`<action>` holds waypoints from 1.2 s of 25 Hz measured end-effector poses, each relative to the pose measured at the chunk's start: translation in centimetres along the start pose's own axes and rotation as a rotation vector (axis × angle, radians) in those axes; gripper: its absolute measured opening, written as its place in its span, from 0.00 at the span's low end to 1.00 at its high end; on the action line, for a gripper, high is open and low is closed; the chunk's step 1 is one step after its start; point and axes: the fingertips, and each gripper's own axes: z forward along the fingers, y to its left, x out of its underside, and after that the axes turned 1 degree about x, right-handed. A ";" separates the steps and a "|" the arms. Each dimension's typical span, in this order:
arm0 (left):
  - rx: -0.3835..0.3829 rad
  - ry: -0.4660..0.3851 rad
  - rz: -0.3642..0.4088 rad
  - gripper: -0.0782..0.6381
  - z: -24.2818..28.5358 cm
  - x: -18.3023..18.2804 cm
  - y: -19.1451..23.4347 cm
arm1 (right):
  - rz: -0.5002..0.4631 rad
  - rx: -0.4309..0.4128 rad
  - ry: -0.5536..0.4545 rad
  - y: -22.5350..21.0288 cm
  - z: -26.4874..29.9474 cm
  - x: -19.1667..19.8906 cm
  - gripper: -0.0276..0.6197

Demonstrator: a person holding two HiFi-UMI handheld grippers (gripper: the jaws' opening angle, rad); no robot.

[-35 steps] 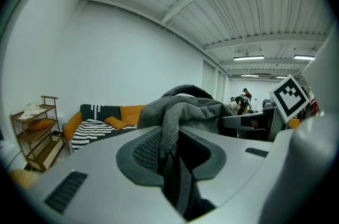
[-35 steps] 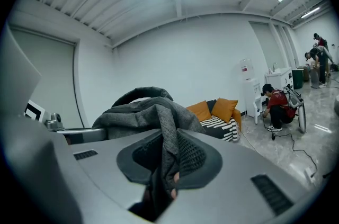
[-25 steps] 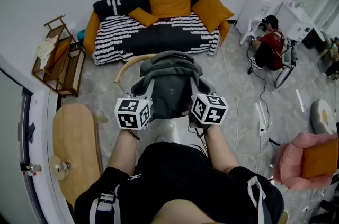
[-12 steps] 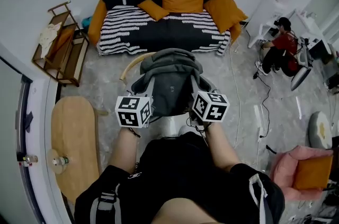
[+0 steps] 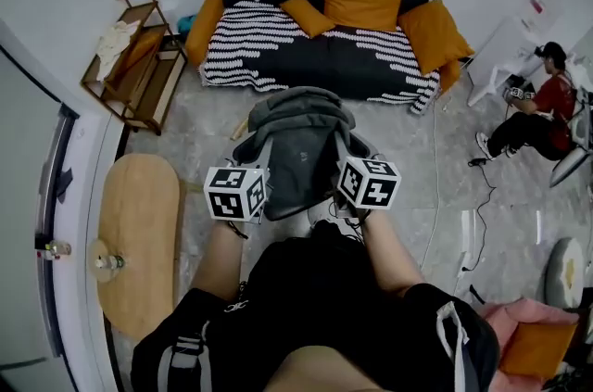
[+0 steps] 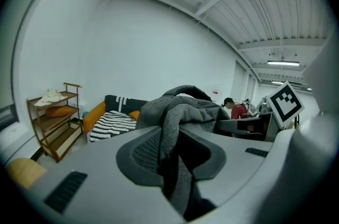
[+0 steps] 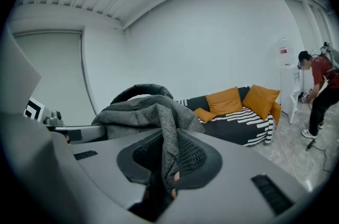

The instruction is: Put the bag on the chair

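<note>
A grey fabric bag [image 5: 296, 145] hangs in front of me, held up from both sides. My left gripper [image 5: 252, 168] is shut on a grey strap of the bag [image 6: 180, 109], and the fabric runs down between its jaws. My right gripper [image 7: 165, 159] is likewise shut on a fold of the bag [image 7: 143, 109], at its other side [image 5: 347, 160]. Only a sliver of the chair's curved wooden back [image 5: 239, 130] shows at the bag's left edge. The rest of the chair is hidden behind the bag.
A black-and-white striped sofa [image 5: 306, 56] with orange cushions stands against the far wall. A wooden shelf rack [image 5: 134, 56] is at the left, and a round wooden table [image 5: 139, 233] with a bottle [image 5: 107, 262]. A person in red [image 5: 542, 107] sits at the right. Cables [image 5: 435, 196] lie on the floor.
The view has swung left, so the sofa and the seated person sit further right. The chair's wooden back, plainly seen before, is now almost covered by the bag. Both grips are unchanged.
</note>
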 end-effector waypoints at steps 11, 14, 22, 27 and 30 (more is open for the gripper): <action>-0.141 0.084 -0.047 0.24 8.1 0.8 5.3 | -0.082 -0.135 0.105 -2.9 11.7 -0.7 0.16; -0.168 0.132 -0.072 0.24 10.3 2.4 6.8 | -0.101 -0.155 0.155 -3.8 14.9 0.5 0.16; -0.214 0.284 -0.169 0.24 15.9 8.5 9.9 | -0.097 -0.175 0.320 -7.3 22.2 5.4 0.16; -0.250 0.385 -0.237 0.24 18.8 13.2 11.7 | -0.120 -0.173 0.424 -9.1 26.0 9.2 0.16; -0.270 0.440 -0.277 0.24 20.0 16.3 12.8 | -0.147 -0.160 0.500 -9.9 27.7 12.0 0.17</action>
